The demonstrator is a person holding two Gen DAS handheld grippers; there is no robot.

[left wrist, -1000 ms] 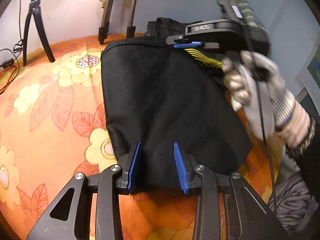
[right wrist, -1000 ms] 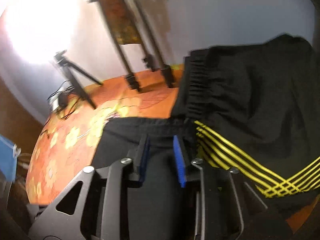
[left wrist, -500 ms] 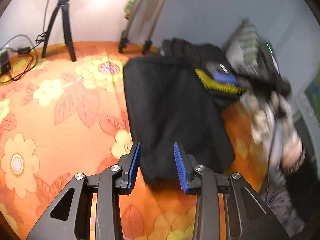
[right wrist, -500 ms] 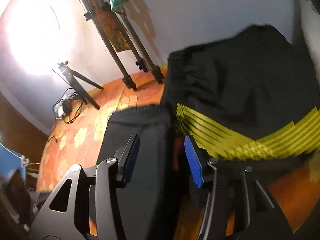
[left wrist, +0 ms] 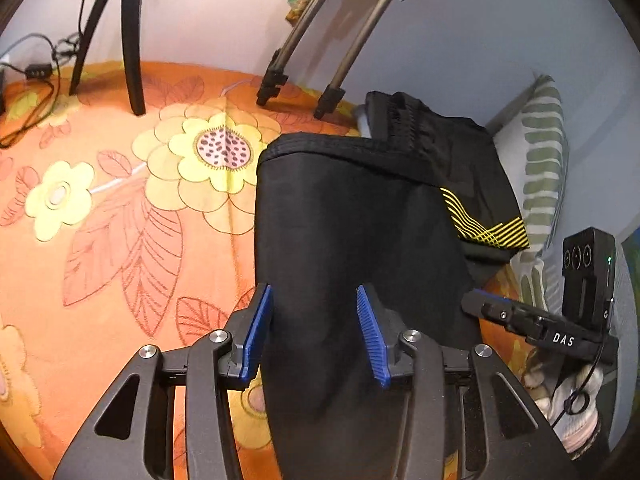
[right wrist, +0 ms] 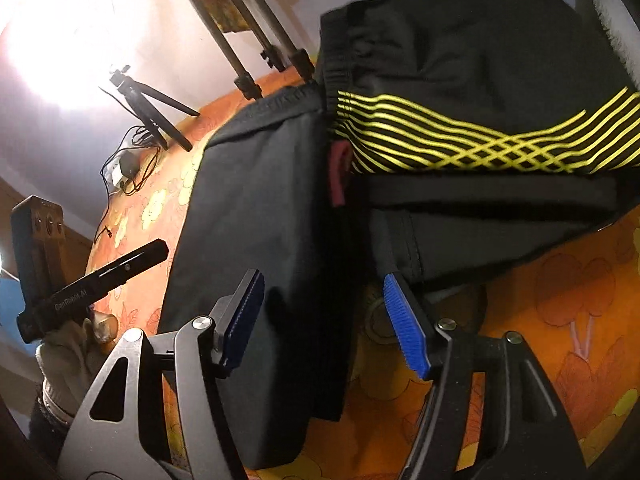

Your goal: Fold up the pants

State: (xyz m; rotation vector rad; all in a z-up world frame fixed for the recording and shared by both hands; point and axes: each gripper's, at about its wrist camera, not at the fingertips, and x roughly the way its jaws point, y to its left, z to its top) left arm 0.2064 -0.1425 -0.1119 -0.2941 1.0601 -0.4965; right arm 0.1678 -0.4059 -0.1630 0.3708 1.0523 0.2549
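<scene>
The black pants (left wrist: 352, 232) lie folded in a long slab on the orange flowered bedspread (left wrist: 120, 220). My left gripper (left wrist: 314, 332) is open and empty, its blue pads above the near end of the pants. My right gripper (right wrist: 326, 320) is open and empty over the right edge of the folded pants (right wrist: 256, 240). It also shows from the side in the left wrist view (left wrist: 540, 324). The left gripper shows at the left of the right wrist view (right wrist: 96, 276).
A second black garment with yellow stripes (right wrist: 460, 140) lies folded beside the pants, at the back right (left wrist: 480, 216). Tripod legs (left wrist: 304, 52) and a small tripod (left wrist: 128, 40) stand at the bed's far edge. A striped pillow (left wrist: 540, 152) leans against the wall. Cables (left wrist: 28, 92) lie far left.
My right gripper let go of the pants' waistband, opened and drew back toward the near right. My left gripper moved forward over the pants' near end.
</scene>
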